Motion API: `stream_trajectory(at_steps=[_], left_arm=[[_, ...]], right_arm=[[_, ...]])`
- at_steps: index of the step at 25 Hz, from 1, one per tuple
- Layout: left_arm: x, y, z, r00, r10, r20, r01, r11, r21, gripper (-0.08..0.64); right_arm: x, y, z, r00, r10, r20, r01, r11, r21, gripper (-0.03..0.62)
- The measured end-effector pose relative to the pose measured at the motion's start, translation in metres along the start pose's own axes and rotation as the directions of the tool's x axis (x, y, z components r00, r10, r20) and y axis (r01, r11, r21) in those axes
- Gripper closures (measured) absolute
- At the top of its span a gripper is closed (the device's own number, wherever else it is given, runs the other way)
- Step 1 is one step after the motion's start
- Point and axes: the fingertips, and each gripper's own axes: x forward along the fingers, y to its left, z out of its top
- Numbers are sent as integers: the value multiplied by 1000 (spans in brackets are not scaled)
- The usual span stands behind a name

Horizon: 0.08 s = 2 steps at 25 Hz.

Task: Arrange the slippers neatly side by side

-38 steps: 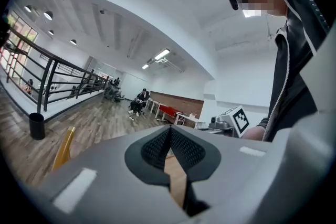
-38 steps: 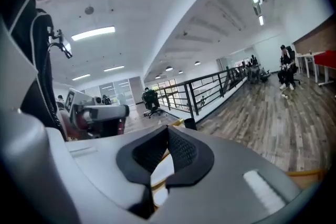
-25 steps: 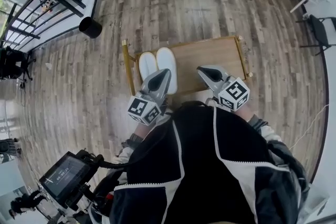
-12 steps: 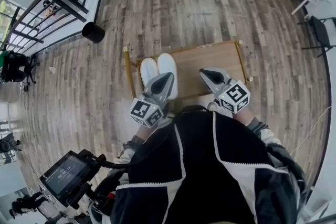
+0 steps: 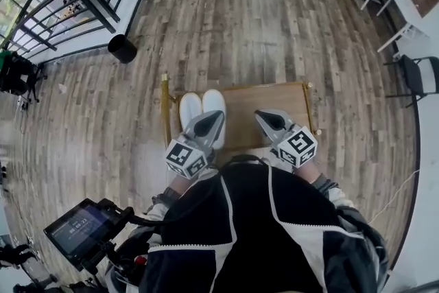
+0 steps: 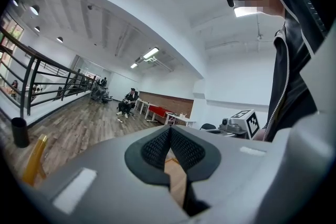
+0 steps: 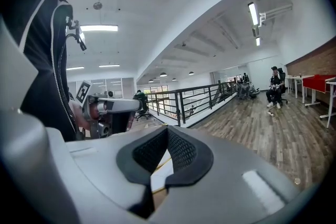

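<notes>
Left gripper (image 5: 209, 123): jaws together, nothing between them; above near edge of table (image 5: 267, 98), over near ends of slippers.
Right gripper (image 5: 269, 121): jaws together, empty; above table's near edge, right of middle.
2 white slippers (image 5: 192, 106): table's left end, side by side, touching.
Likely light, soft, floppy; best pinched at the upper's rim.

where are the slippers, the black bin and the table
slippers (image 5: 214, 103), head view, far end of one slipper
black bin (image 5: 122, 49), head view, its body
table (image 5: 267, 106), head view, bare wooden top
</notes>
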Motion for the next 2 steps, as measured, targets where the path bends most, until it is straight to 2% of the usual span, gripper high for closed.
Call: stream_trajectory(at_steps=[2], left_arm=[[-1, 2, 1, 1000, 1, 6, -1, 1000, 0, 540]], right_arm=[[3, 1, 0, 1000, 2, -2, -2, 1000, -4, 592]])
